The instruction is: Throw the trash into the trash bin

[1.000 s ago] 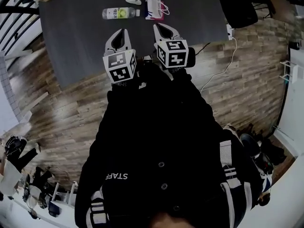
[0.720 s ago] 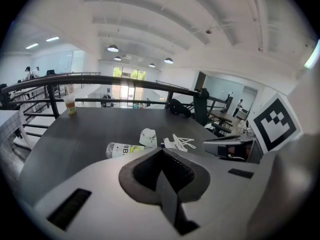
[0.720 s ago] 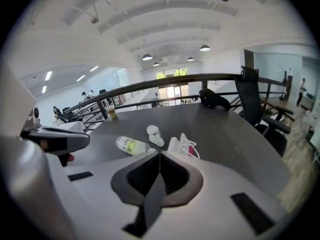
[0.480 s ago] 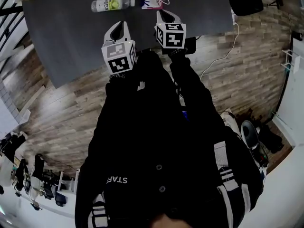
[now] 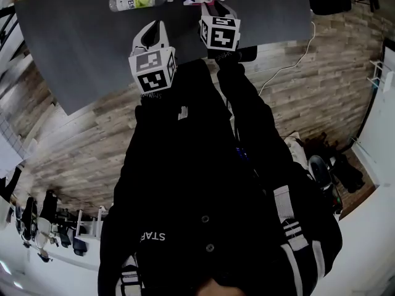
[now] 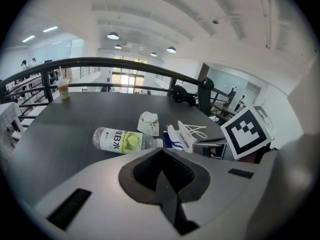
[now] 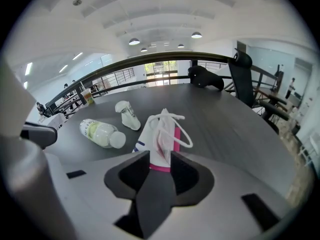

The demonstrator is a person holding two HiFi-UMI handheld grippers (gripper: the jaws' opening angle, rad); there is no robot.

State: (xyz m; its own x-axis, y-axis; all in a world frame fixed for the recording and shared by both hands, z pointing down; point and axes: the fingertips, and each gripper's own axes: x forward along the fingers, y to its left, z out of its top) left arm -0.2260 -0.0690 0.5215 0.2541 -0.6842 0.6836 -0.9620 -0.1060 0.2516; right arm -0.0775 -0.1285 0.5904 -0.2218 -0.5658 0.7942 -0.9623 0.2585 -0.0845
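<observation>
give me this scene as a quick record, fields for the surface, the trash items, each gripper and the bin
surface: dark table
trash on it: plastic bottle lying on its side; crumpled cup; paper bag with cord handles
also there: drink cup at the table's far edge
left gripper: jaws together, nothing between them
right gripper: jaws opening, paper bag's near end in the gap
trash bin: not in view

Clear bottle (image 7: 101, 133) lies sideways beside crumpled cup (image 7: 127, 115) and white bag (image 7: 161, 134).
</observation>
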